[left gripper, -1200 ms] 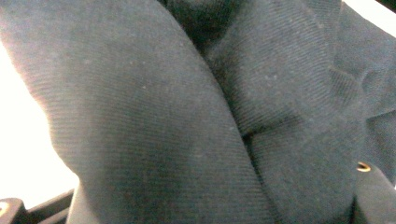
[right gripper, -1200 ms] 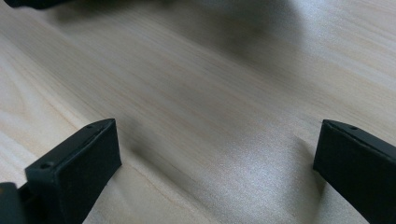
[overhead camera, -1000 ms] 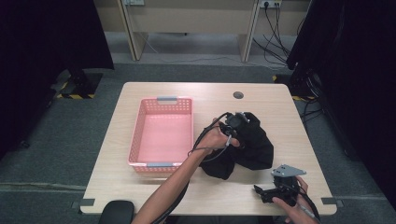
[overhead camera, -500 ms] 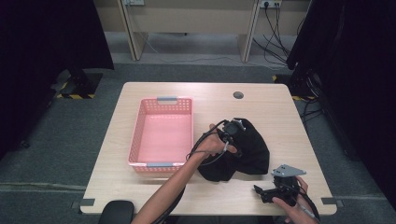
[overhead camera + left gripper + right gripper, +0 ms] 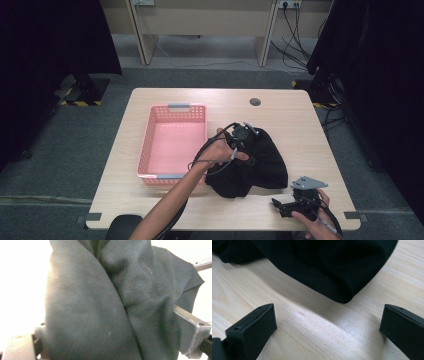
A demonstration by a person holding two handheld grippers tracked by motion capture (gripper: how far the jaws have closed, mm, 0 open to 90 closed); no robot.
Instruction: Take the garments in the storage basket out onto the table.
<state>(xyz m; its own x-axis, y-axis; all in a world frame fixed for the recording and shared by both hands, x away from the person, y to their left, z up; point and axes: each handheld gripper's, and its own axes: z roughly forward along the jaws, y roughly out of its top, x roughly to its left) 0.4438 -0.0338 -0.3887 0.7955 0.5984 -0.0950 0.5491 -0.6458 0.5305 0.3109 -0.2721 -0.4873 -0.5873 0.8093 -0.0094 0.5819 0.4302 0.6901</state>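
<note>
left claw (image 5: 243,136): jaws just opened, black cloth (image 5: 260,162) loose between them | right claw (image 5: 287,207): wide apart, lower right, holding nothing | cloth: middle of table (image 5: 300,125), beside pink basket (image 5: 172,145) | step: letting go | next: grab again, lift into basket

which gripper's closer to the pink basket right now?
Left. The left gripper is over the black cloth just right of the pink basket; its jaws have just been opening, cloth between them. The right gripper sits at the table's near right corner, beyond the cloth.
</note>
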